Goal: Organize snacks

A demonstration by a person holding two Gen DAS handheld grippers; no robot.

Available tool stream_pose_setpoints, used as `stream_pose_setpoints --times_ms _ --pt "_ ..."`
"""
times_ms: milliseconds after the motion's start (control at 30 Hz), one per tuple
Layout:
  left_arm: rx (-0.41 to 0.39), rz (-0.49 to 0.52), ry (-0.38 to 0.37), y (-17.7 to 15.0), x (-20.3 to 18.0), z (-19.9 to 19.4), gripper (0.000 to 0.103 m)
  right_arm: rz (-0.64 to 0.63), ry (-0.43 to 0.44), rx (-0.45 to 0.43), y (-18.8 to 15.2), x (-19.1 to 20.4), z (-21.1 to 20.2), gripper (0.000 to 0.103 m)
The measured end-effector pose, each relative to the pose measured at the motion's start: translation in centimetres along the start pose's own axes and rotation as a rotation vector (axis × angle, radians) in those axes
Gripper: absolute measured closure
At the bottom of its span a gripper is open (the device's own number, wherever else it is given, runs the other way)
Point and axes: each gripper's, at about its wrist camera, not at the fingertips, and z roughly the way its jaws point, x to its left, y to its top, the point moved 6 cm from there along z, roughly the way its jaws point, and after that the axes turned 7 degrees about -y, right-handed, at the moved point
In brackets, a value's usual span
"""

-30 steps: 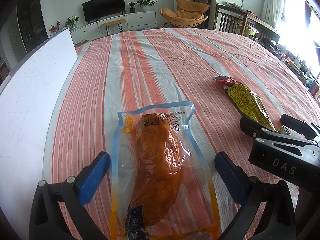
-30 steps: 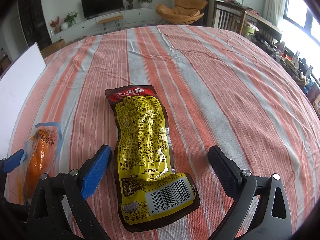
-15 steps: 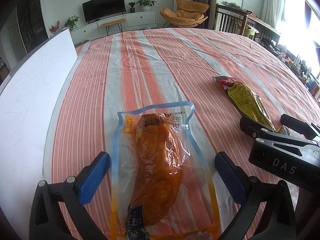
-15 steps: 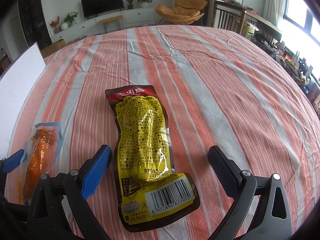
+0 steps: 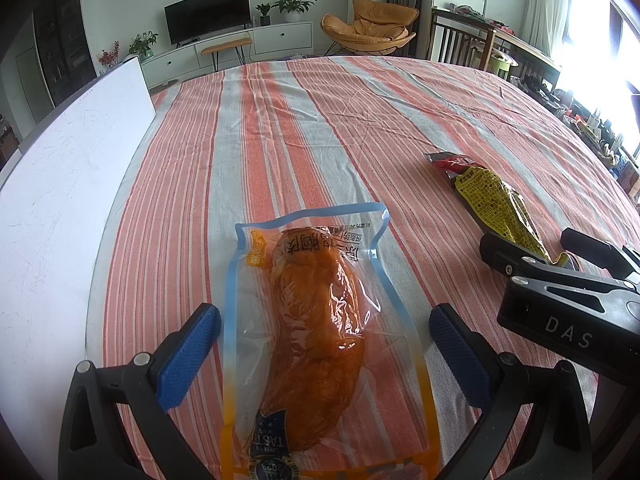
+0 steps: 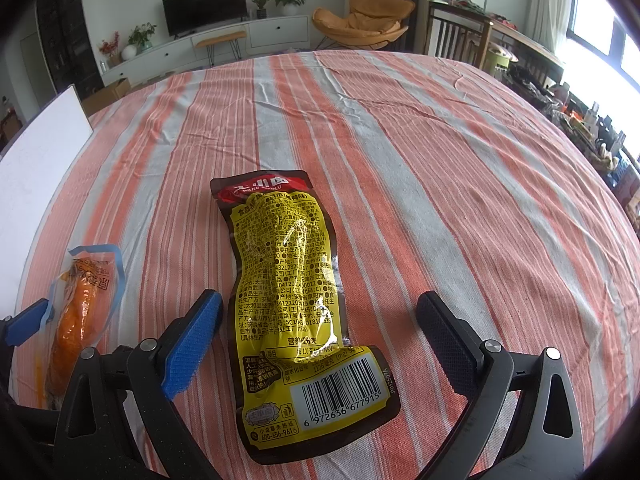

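- Two snack packs lie flat on the striped cloth [image 5: 320,128] that covers your desk, well apart from each other.
- Your left tool [image 5: 324,344] is spread wide, its blue pad [image 5: 188,356] on one side and its dark pad [image 5: 460,360] on the other side of the clear pack [image 5: 316,332].
- That clear pack has a blue border and holds an orange piece of meat; it lies lengthwise between the fingers, and neither pad touches it as far as you can see.
- Your right tool [image 6: 320,344] is also spread wide, with the yellow pack [image 6: 296,300] lying between its fingers.
- You can read a barcode on the end of the yellow pack nearest the tool, and a red strip marks its far end.
- From your left camera the yellow pack sits off to the right, with the black body of the right tool marked "DAS" just behind its near end.
- From your right camera the clear pack shows at the far left, beside the blue pad of the left tool.
- A white board [image 5: 60,184] stands along the left edge of the desk.
- Beyond the desk you can see a television [image 5: 208,12], a white cabinet under it and an orange chair [image 5: 368,28].
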Motion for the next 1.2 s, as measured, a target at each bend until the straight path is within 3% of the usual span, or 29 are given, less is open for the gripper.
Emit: stream_pose_setpoints --times_ms 1200 --pt "0.0 0.0 0.0 0.0 0.0 -0.02 0.0 0.0 0.0 0.001 0.14 0.07 0.13 0.004"
